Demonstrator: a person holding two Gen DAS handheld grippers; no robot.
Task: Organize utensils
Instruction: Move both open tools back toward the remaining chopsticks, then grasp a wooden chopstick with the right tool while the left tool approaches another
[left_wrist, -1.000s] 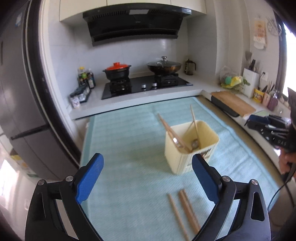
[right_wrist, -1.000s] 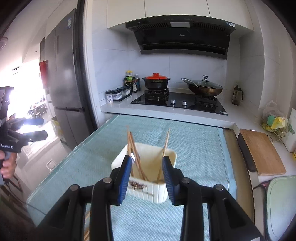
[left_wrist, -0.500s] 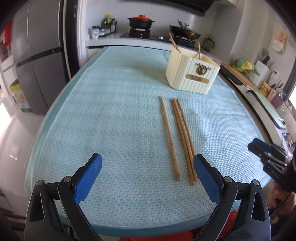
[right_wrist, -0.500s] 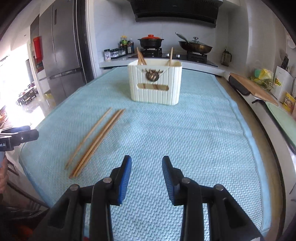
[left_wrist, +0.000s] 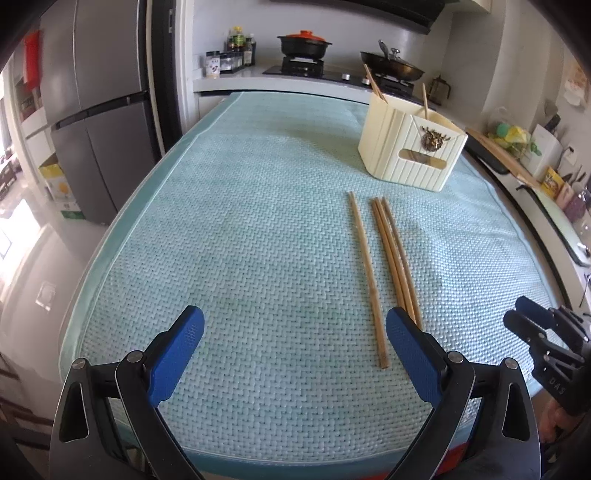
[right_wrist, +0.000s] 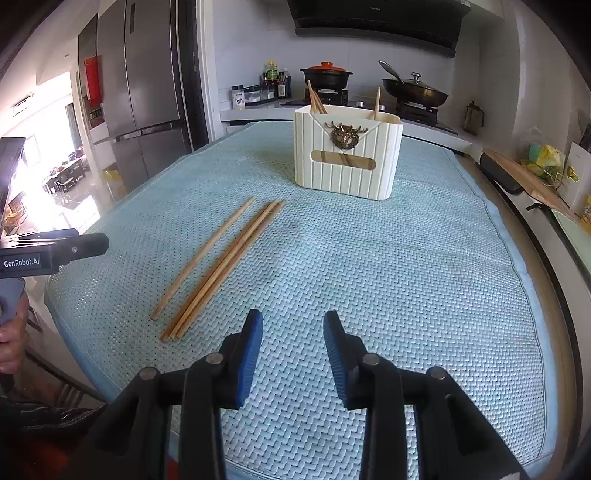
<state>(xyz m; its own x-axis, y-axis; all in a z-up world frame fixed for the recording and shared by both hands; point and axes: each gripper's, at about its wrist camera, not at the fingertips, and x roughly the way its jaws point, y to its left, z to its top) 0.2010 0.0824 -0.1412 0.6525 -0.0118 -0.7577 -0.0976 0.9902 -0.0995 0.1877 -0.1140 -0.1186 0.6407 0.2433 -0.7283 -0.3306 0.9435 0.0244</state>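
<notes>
- Both my tongs hang over the near edge of the table, empty.
- My left tongs (left_wrist: 294, 354) stand wide apart, blue pads (left_wrist: 177, 354) well clear of each other, with nothing between them.
- My right tongs (right_wrist: 293, 356) are parted by a narrower gap, and only the mat shows between the pads; they grip nothing.
- Three loose chopsticks (left_wrist: 384, 266) lie flat on the pale blue woven mat (left_wrist: 240, 240), running from near me toward the holder.
- One chopstick (right_wrist: 201, 258) lies alone on the left; the other two (right_wrist: 225, 266) lie side by side, touching, just to its right.
- Seen from my left tongs, the near ends of the pair pass behind the right pad, and I cannot tell whether they touch it.
- Seen from my right tongs, the chopsticks lie to the left of the pads and apart from them.
- Farther back on the mat stands a cream ribbed holder (right_wrist: 347, 158) with a brass ornament and a slot on its front.
- More chopsticks (right_wrist: 316, 98) stand tilted inside it, their tops above the rim.
- Behind the table are a grey fridge (right_wrist: 147, 92) and a stove with a red-lidded pot (right_wrist: 325, 74) and a pan (right_wrist: 413, 90).
</notes>
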